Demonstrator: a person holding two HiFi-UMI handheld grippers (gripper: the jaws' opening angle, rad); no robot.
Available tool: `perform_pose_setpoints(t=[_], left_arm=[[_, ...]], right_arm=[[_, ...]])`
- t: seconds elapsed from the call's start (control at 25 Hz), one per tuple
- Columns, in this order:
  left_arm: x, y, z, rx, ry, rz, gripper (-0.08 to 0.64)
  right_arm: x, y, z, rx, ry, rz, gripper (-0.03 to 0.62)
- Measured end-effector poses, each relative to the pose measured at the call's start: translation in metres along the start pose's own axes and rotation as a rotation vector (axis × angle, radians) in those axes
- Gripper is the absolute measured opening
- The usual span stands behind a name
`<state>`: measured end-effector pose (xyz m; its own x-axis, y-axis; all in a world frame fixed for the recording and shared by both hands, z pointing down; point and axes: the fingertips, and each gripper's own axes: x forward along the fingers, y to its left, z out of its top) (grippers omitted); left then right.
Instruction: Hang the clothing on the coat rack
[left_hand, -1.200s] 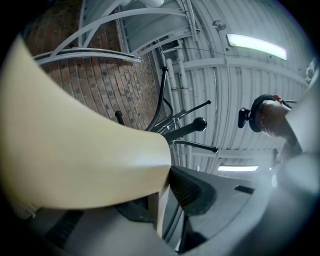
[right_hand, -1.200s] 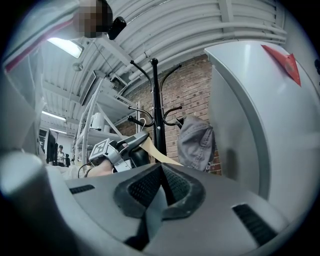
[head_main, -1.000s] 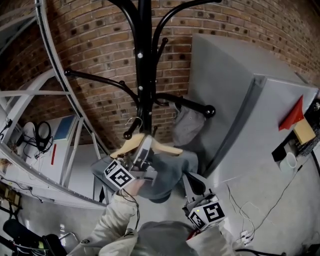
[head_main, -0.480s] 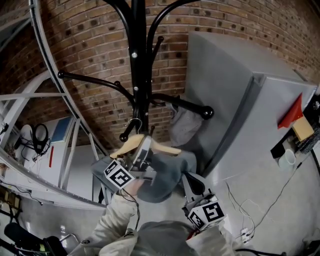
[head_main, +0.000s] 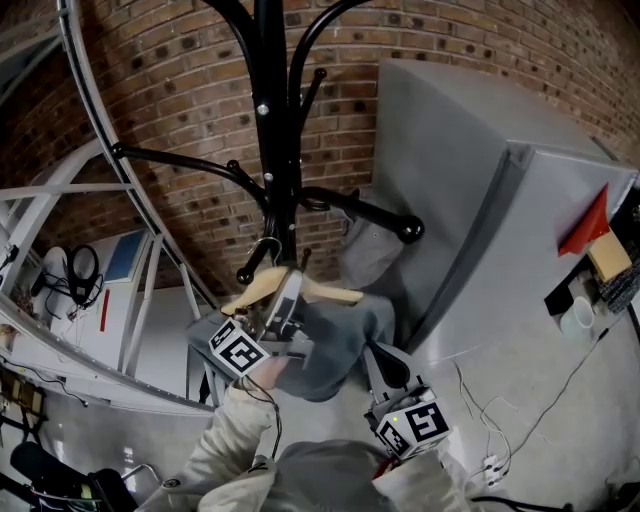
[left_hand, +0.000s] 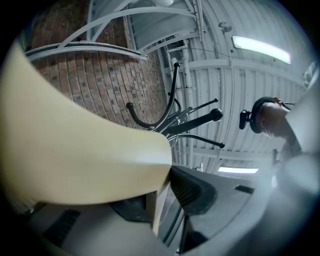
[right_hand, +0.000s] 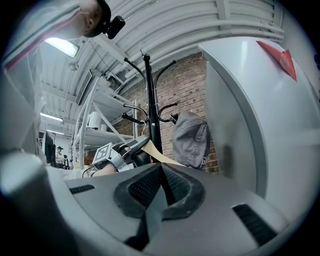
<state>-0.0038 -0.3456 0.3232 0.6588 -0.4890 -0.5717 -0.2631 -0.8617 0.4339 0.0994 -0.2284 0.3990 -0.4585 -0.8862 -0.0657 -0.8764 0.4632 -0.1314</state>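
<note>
A black coat rack (head_main: 268, 150) stands before the brick wall. My left gripper (head_main: 288, 295) is shut on a pale wooden hanger (head_main: 330, 293) that carries a grey garment (head_main: 335, 335). The hanger's metal hook (head_main: 266, 244) is up at the knobbed tip of a low rack arm (head_main: 244, 273); whether it rests on the arm I cannot tell. In the left gripper view the hanger (left_hand: 75, 145) fills the left side, pinched at the jaws (left_hand: 165, 185). My right gripper (head_main: 385, 362) hangs lower right, shut on nothing, its pads (right_hand: 161, 187) together. A grey cap (head_main: 368, 252) hangs on another arm.
A tall grey cabinet (head_main: 500, 220) stands close to the right of the rack, with a red triangular piece (head_main: 588, 228) at its side. White metal shelving (head_main: 70, 190) fills the left. Cables (head_main: 490, 440) lie on the floor at the lower right.
The head view has shifted a little, so the rack stands slightly further left. The hanger, the garment and both grippers keep about the same places.
</note>
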Motion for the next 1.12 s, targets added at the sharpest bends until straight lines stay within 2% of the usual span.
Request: perform_pose_setpoints(t=[0.6,1.12], left_arm=[[-0.009,0.003,-0.008,0.001,-0.029,0.092,0.135],[-0.036,0.011,-0.022,0.013,0.008,0.175,0.141]], right_arm=[[-0.018,-0.009,0.001,0.008,0.006,0.026,0.023],[-0.016,0.0,-0.005,0.025,0.022,0.075,0.023]])
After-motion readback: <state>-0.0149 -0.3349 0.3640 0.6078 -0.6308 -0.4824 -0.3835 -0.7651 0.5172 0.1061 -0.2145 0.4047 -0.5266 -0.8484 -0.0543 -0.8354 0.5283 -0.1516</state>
